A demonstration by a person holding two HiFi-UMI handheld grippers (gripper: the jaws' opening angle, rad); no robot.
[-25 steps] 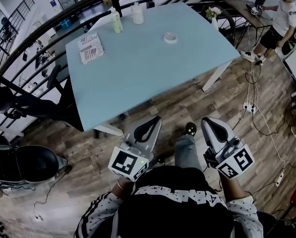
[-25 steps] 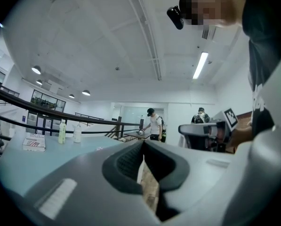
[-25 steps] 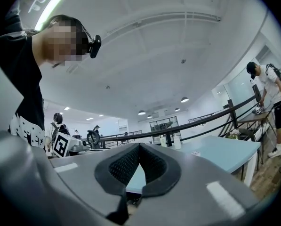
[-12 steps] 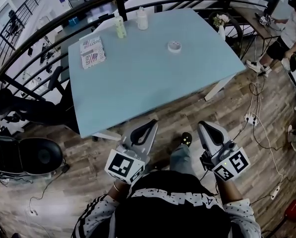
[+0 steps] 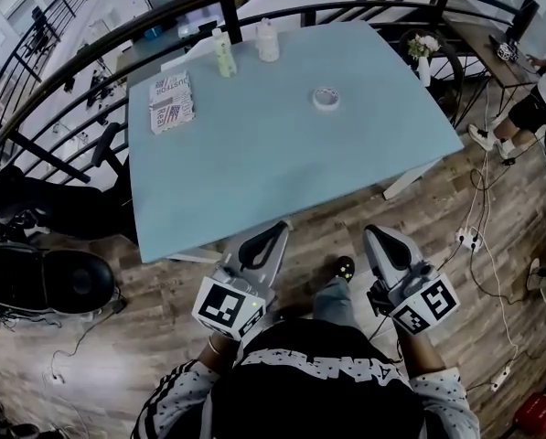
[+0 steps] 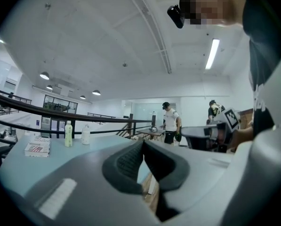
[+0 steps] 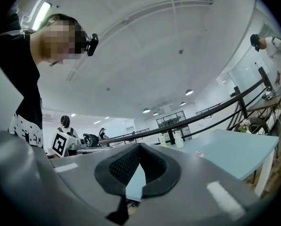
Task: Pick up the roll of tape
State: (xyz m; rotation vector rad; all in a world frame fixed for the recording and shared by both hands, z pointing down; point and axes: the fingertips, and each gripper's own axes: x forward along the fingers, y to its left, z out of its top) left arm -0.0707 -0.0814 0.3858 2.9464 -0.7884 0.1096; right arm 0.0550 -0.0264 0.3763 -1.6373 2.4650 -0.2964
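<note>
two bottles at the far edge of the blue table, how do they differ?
The slim yellow-green bottle is narrower than the squat white bottle. The green one stands left of the white one, nearer the printed box. Both stand upright, apart, by the far edge of the light blue table.

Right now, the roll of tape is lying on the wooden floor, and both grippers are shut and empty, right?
Not quite. The head view shows the roll of tape lying on the light blue table, not on the wooden floor. The left gripper and right gripper are indeed shut and empty.
</note>
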